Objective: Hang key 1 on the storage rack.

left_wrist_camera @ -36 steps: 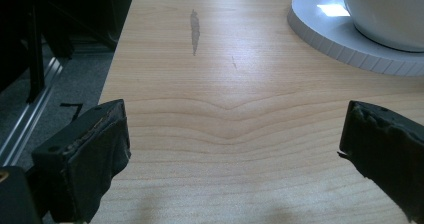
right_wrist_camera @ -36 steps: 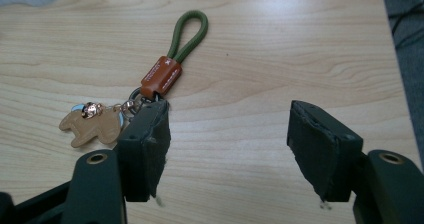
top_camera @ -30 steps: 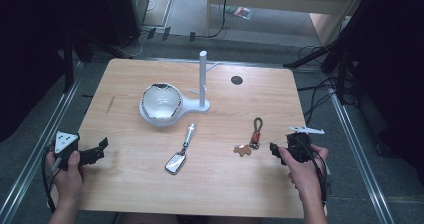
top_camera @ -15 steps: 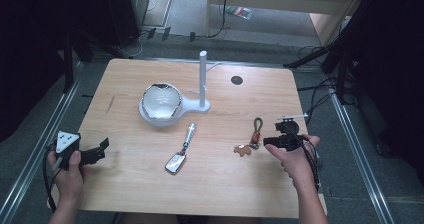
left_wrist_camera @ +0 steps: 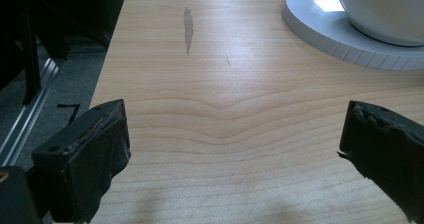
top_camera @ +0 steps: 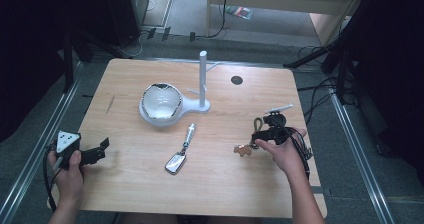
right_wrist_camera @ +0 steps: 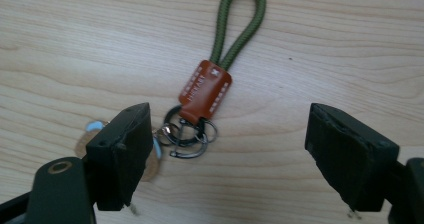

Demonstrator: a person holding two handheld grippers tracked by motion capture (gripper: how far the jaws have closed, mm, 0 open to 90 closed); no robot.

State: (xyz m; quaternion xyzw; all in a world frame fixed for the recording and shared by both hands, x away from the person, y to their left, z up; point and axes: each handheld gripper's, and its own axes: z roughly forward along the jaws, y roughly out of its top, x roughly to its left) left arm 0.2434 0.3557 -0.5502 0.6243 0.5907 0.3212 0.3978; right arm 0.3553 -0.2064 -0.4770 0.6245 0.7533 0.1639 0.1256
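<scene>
A keychain (right_wrist_camera: 212,79) is lying flat on the wooden table (top_camera: 225,184), well to the right of the white stand (top_camera: 202,81). The right gripper (right_wrist_camera: 227,159) is hovering over it, jaws spread wide, straddling its metal rings. The green cord loop is pointing straight away from the jaws. The left gripper (left_wrist_camera: 232,154), also spread wide and holding nothing, is sitting far to the stand's left.

Left tongs (top_camera: 103,149) and right tongs (top_camera: 257,135) both gape wide, low over the table.
</scene>
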